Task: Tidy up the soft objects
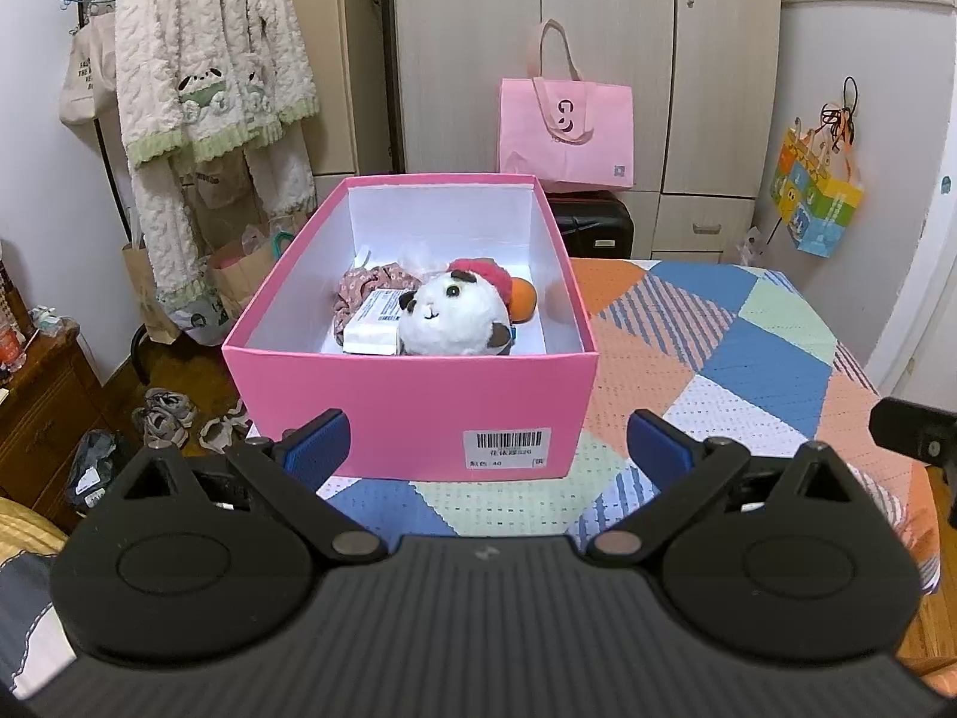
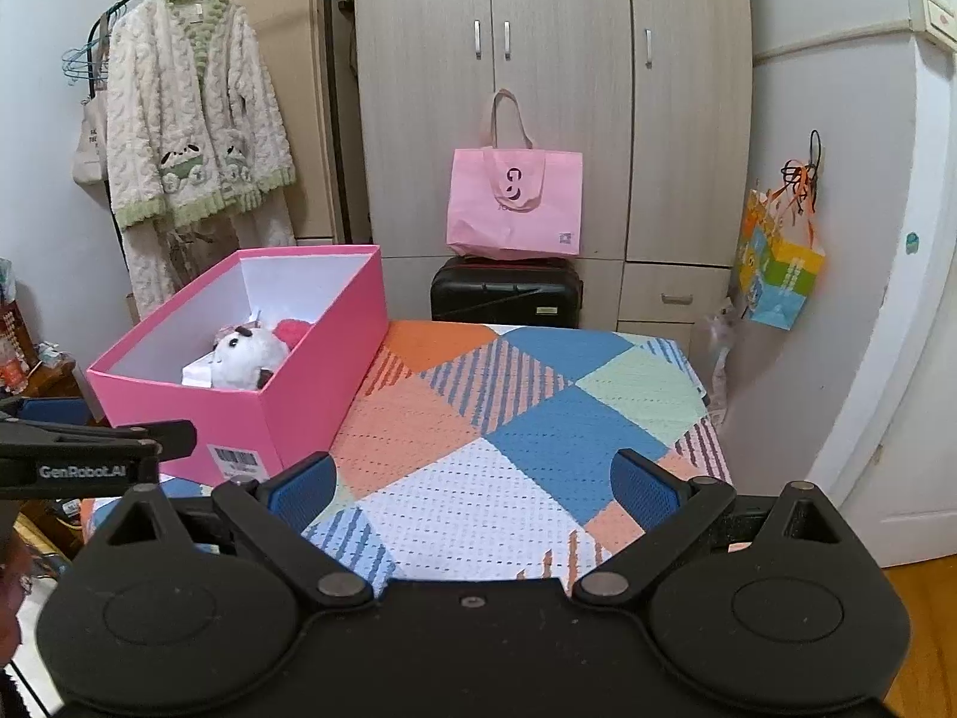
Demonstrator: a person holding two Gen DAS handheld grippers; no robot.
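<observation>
left gripper (image 1: 487, 449): jaws spread wide, nothing held; hovers just short of the pink box's near wall, blue pads either side of the barcode label (image 1: 507, 447).
right gripper (image 2: 472, 481): jaws spread wide, nothing held; hangs over the patchwork blanket (image 2: 526, 419), box off to its left.
surface: blanket covers a bed or desk, can't tell which.
pink box (image 1: 413, 407): open top, white inside, sits on the blanket's left part.
box contents, left wrist view: white plush panda (image 1: 454, 314) near the front wall, red fuzzy piece (image 1: 487, 275) on its head; orange ball (image 1: 521, 299) touching its right side; white packet with printed label (image 1: 374, 326) against its left; floral fabric scrunchie (image 1: 374, 287) behind the packet; something clear and crinkly at the back, too vague to name.
box contents, right wrist view: only the panda, a bit of the red piece and a white corner show above the wall; ball and scrunchie hidden.
right wrist view only: whole open stretch of blanket, nothing lying on it; left gripper's side arm with "GenRobot.AI" lettering at left edge.
left wrist view only: full barcode label; shoes (image 1: 167, 416) on the floor left of the box.
background, both views: pink tote bag (image 2: 514, 203) on black suitcase (image 2: 507, 293) before the wardrobe (image 2: 538, 90); fluffy cream robe (image 2: 191, 119) on a rack; colourful gift bag (image 2: 777, 269) hung at right.
</observation>
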